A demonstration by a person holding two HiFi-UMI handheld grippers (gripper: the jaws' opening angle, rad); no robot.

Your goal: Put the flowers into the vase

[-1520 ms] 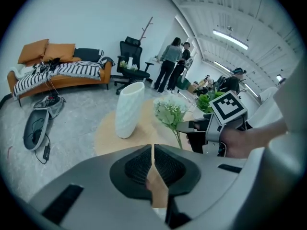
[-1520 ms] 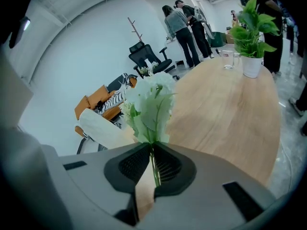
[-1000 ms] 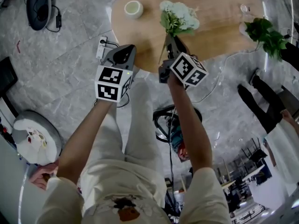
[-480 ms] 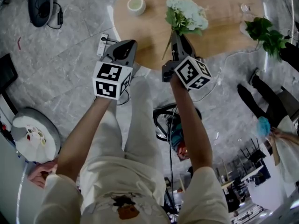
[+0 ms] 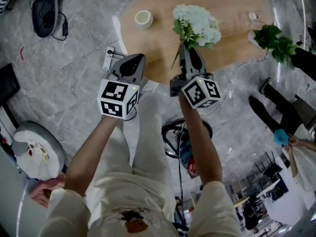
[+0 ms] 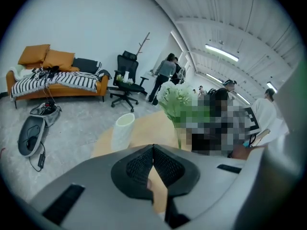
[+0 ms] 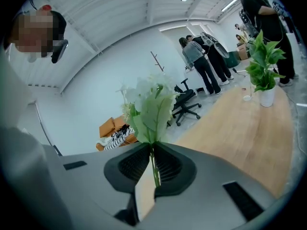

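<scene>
By the near edge of the wooden table (image 5: 237, 38), the left gripper (image 5: 132, 59) has its jaws pressed together with nothing between them. Just beside it, also at the table's near edge, the right gripper (image 5: 188, 49) pinches the thin green stem of a bunch of white flowers (image 5: 198, 22). The blooms and leaves rise from the jaws over the middle of the table. Farther in, near the table's left end, a white cylindrical vase (image 5: 142, 18) stands upright, apart from the flowers. A leafy potted plant (image 5: 272, 39) sits at the table's right end.
</scene>
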